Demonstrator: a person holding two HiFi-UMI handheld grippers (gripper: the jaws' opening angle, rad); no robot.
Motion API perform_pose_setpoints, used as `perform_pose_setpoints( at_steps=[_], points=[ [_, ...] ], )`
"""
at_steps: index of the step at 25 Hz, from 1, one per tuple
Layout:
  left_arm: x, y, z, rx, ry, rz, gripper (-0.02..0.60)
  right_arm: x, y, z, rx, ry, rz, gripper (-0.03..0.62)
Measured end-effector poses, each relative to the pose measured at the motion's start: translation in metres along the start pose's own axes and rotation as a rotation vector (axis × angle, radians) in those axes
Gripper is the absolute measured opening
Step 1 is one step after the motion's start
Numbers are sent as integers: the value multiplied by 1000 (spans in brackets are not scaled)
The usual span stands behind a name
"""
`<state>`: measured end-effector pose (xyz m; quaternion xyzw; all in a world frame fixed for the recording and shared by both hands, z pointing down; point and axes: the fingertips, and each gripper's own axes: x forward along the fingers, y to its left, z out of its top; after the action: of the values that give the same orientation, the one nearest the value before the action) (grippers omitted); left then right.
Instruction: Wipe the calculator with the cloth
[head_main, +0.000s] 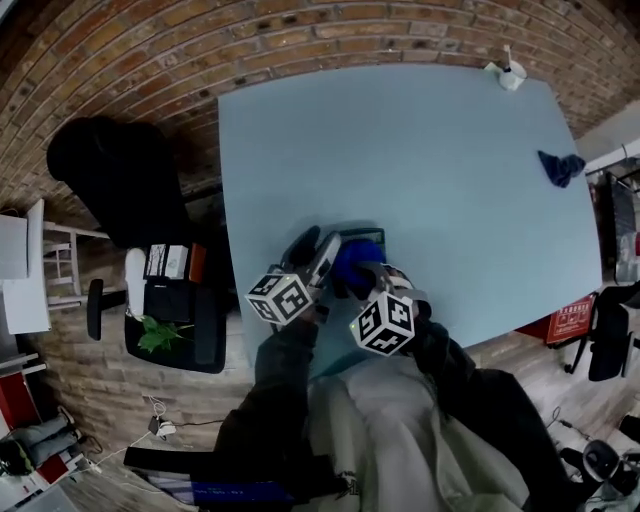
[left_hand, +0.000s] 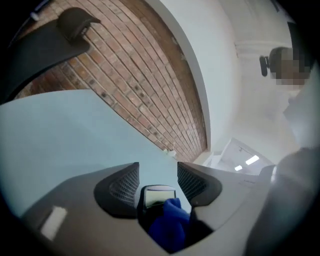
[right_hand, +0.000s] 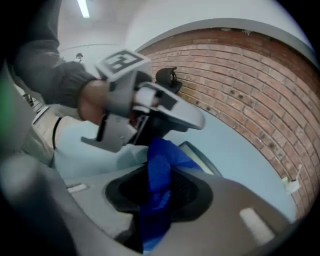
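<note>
A dark calculator (left_hand: 159, 195) with a pale display lies lengthwise between the jaws of my left gripper (left_hand: 158, 174), which close on its long sides. My right gripper (right_hand: 159, 187) is shut on a blue cloth (right_hand: 161, 162), and the cloth's free end rests on the calculator's keys (left_hand: 170, 225). In the right gripper view the display end of the calculator (right_hand: 201, 156) sticks out beyond the cloth, under the left gripper. In the head view both grippers (head_main: 325, 258) (head_main: 368, 280) meet over the calculator (head_main: 362, 236) and cloth (head_main: 354, 264), near the front edge of the light blue table (head_main: 400, 150).
A second blue cloth (head_main: 560, 167) lies at the table's right edge. A small white object (head_main: 510, 74) stands at the far right corner. A black chair (head_main: 110, 160) and a black cart (head_main: 175, 310) stand to the left, with a brick wall behind.
</note>
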<state>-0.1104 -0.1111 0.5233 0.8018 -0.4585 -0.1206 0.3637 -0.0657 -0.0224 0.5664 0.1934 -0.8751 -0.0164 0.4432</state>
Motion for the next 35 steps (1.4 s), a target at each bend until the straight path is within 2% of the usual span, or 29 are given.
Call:
perform_pose_setpoints(
  at_steps=[1,3,6,8,9,10,12,14,16,20,22,25,26,27,29,30,31,32,33,35],
  points=[
    [7,-3,-3,47,55,-20,230,-1,13,-2,-9,4,28,118],
    [17,-8,-15,131,160,-48,291,-5,37,-9,-28,25,104,118],
    [23,-12,-29,198,230,-51,274,-23,55,-23,5,48,204,118],
    [22,-8,-30,202,233,-34,185,-40,32,-25,91,1,156,117],
    [22,-6,-30,203,234,-32,109,-47,9,-22,143,-39,92,118],
    [21,-4,-29,208,234,-36,65,-51,-19,-19,192,-78,15,118],
    [21,-4,-26,221,233,-55,46,-50,-71,-14,263,-119,-118,117],
    [21,-5,-26,220,233,-66,59,-37,-94,-14,293,-93,-166,118],
    [22,-6,-28,218,235,-59,89,-21,-87,-15,276,-45,-140,118],
    [21,-4,-29,246,235,-22,76,-20,-37,-21,198,-28,-79,118],
    [22,-5,-31,284,245,-10,26,-29,-6,-31,167,-8,-10,118],
    [24,-6,-32,314,250,-8,26,-46,35,-51,176,32,147,118],
    [24,-6,-32,315,251,-9,26,-53,38,-54,204,19,164,118],
    [24,-7,-33,312,251,-13,25,-60,29,-55,247,-20,139,118],
    [23,-11,-31,280,242,-58,26,-73,-17,-54,394,-152,8,117],
    [22,-16,-30,245,228,-103,54,-76,-47,-55,500,-222,-54,118],
    [22,-22,-28,211,214,-155,186,-75,-74,-58,616,-281,-85,118],
    [21,-27,-28,202,212,-202,334,-71,-94,-62,724,-324,-81,118],
    [19,-30,-31,232,231,-234,426,-63,-106,-66,808,-352,-42,118],
    [18,-29,-41,373,316,-264,428,-50,-109,-67,874,-385,90,118]
  ],
)
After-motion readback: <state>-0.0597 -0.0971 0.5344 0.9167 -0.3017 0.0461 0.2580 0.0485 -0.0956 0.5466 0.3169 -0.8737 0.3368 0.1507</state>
